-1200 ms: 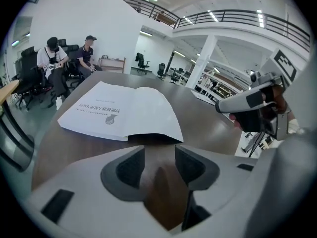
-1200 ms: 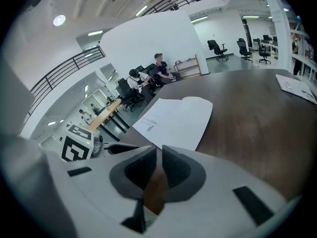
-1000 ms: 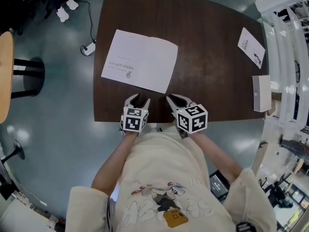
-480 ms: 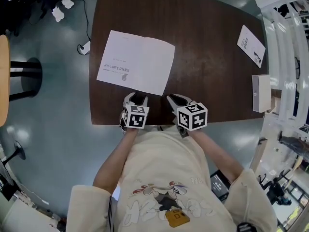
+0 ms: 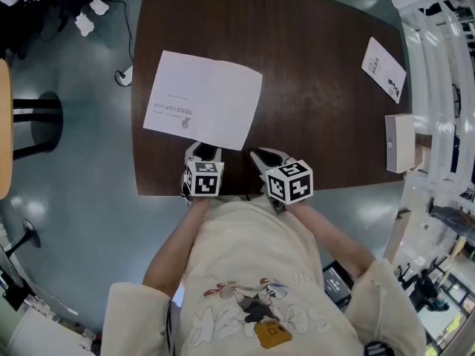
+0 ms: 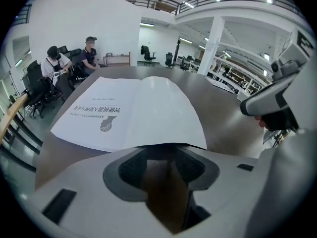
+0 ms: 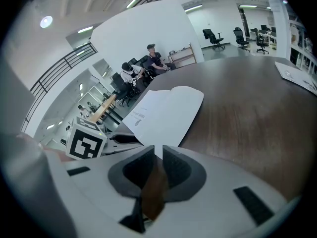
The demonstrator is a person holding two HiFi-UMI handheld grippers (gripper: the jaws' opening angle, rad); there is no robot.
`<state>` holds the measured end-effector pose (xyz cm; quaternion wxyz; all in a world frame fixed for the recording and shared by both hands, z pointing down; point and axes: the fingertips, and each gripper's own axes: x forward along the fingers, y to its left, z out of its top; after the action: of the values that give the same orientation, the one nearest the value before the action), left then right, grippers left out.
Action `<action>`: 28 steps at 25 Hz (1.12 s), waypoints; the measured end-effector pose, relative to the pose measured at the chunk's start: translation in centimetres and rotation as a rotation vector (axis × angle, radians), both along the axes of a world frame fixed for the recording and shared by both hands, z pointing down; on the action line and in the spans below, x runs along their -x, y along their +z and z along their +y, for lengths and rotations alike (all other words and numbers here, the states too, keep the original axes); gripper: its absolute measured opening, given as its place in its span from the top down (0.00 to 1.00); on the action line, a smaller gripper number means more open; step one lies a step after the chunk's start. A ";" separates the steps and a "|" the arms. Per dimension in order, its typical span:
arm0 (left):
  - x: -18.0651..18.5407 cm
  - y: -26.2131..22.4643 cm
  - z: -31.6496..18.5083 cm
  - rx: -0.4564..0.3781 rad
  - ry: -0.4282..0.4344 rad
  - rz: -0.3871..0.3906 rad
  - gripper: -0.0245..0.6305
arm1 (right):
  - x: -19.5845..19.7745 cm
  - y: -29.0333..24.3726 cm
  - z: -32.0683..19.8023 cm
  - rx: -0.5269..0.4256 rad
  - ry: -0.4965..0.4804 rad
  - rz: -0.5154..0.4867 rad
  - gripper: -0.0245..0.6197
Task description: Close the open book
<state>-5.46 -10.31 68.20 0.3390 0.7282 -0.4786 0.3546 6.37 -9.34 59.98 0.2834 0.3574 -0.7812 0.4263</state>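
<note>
The open book [image 5: 202, 99] lies flat on the dark brown table [image 5: 319, 87], white pages up, with small print on its left page. My left gripper [image 5: 202, 153] rests at the table's near edge, just short of the book's near edge. It is open, with only table showing between its fingers. In the left gripper view the book [image 6: 129, 110] fills the space just past the left gripper [image 6: 161, 155]. My right gripper [image 5: 267, 158] sits beside it to the right, shut on nothing. The right gripper view shows the book [image 7: 166, 113] ahead and to the left of the right gripper [image 7: 158, 152].
A printed leaflet [image 5: 384, 69] and a white box [image 5: 401, 143] lie at the table's right edge. Off the table's left side are a cable with a power strip [image 5: 122, 76] on the floor and a wooden round table [image 5: 4, 124]. Two people [image 6: 74, 58] sit far behind.
Both grippers have crept slightly forward to the book's near edge. The left gripper's fingers look less spread than a second ago. The book has not moved.
</note>
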 end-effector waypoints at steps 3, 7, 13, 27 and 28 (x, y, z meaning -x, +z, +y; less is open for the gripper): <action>0.2 -0.4 -0.1 -0.001 -0.029 0.030 0.69 | -0.1 -0.1 -0.5 -0.006 0.003 -0.001 0.88; 0.3 -1.4 -0.1 -0.012 -0.036 0.046 0.69 | -0.2 -0.1 -0.7 -0.010 0.006 0.000 0.88; 1.0 -2.9 0.0 -0.049 -0.057 0.062 0.69 | -0.1 -0.4 -0.7 -0.020 0.003 0.002 0.88; 4.1 -6.2 -0.7 -0.125 -0.141 0.084 0.69 | 1.3 -1.6 -1.8 -0.068 -0.028 0.004 0.88; 4.4 -6.3 -0.7 -0.129 -0.145 0.083 0.69 | 1.5 -1.8 -2.0 -0.072 -0.027 0.003 0.88</action>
<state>-9.82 -11.06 61.87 0.3357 0.7262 -0.5374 0.2669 4.87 -11.36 58.23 0.2772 0.3572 -0.8003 0.3937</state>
